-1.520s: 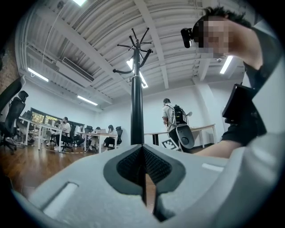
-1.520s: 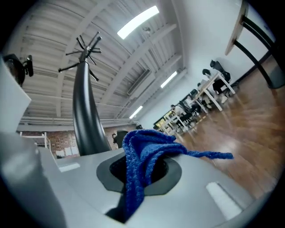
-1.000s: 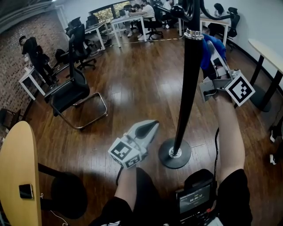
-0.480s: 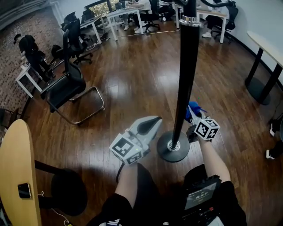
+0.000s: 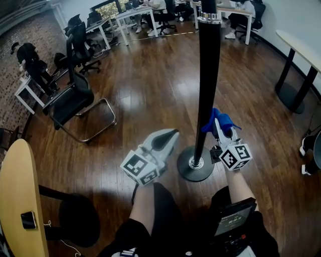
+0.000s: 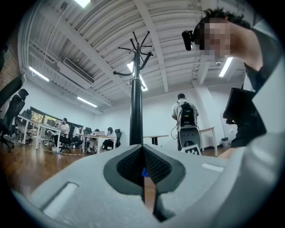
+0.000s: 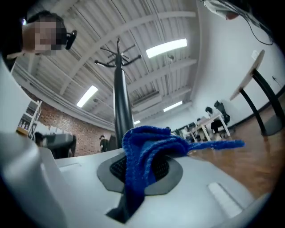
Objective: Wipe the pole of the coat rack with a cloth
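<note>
"Which part is getting wiped?"
"The low part of the tall black pole [image 5: 205,85]. Next, I think, the cloth must rub along it, pressed tight."
"And the claws?"
"The right claw [image 5: 219,129] pinches the blue cloth [image 5: 214,120], which looks to touch the pole. The left claw [image 5: 169,138] is closed and empty, near the pole's left."

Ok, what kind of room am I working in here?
Most likely an open-plan office: white desks in rows, black office chairs on a wood floor, and a brick wall at the left.
</note>
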